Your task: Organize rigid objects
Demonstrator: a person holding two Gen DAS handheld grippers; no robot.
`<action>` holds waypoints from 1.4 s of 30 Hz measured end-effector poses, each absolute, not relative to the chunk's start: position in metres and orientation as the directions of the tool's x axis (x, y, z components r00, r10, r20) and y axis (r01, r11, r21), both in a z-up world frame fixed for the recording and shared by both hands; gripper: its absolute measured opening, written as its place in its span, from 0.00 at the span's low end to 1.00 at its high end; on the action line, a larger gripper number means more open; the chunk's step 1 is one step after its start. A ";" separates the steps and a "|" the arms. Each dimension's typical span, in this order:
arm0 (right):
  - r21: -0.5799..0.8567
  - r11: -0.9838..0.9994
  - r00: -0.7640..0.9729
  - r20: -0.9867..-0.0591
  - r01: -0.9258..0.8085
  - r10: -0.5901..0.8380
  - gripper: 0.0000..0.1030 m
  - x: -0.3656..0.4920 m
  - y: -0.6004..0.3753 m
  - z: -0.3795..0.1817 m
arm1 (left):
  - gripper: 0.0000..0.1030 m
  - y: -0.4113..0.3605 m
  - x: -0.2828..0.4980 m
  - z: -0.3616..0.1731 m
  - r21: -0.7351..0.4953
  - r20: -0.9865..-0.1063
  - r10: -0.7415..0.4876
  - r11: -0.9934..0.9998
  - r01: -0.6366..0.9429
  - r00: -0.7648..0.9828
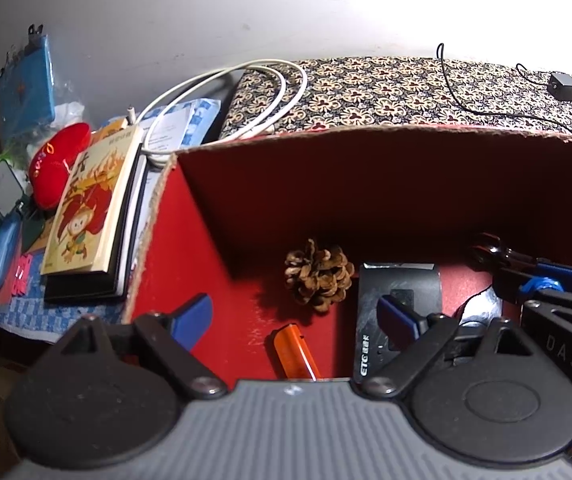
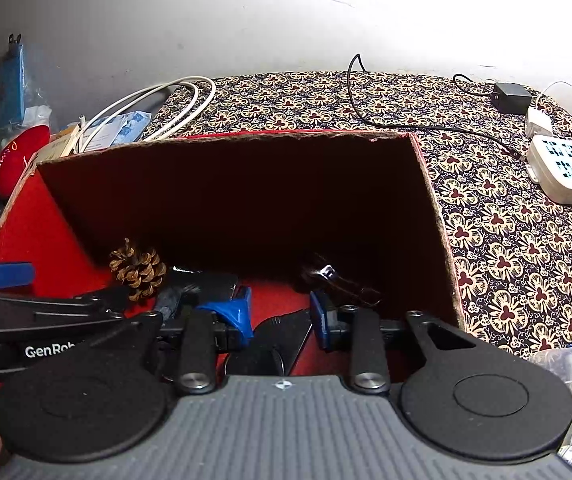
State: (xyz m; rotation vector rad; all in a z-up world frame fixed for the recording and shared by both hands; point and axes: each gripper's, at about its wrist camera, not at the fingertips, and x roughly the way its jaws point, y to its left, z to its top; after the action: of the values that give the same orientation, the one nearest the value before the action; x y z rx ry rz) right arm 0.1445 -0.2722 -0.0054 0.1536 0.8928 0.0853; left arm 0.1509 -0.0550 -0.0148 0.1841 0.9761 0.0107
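Pinecone (image 1: 318,276) beside black device (image 1: 397,300), orange lighter (image 1: 295,354) near, red box (image 1: 246,200)

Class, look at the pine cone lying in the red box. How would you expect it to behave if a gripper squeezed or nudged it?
The pine cone looks dry, its scales spread open, so it is probably light for its size. Those thin scales could chip or snap under a firm squeeze. Its rounded, uneven shape suggests it would wobble or roll a little across the red box floor when nudged rather than slide cleanly.
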 end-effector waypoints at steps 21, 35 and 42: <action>0.160 0.987 0.622 -0.772 -0.007 0.129 0.12 0.146 -0.275 -0.006 | 0.90 -0.052 0.151 -0.014 0.162 -0.820 0.104 0.985 0.054 0.563; 0.159 0.987 0.622 -0.772 -0.007 0.129 0.12 0.146 -0.275 -0.006 | 0.89 -0.051 0.150 -0.013 0.162 -0.816 0.106 0.985 0.049 0.569; 0.159 0.987 0.622 -0.772 -0.007 0.129 0.11 0.146 -0.275 -0.006 | 0.89 -0.051 0.149 -0.012 0.164 -0.809 0.104 0.985 0.052 0.578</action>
State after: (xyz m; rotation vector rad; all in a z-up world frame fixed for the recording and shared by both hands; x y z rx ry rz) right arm 0.1458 -0.2747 -0.0059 0.1456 0.8968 0.0783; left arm 0.1493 -0.0510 -0.0123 0.1773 0.9551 0.0303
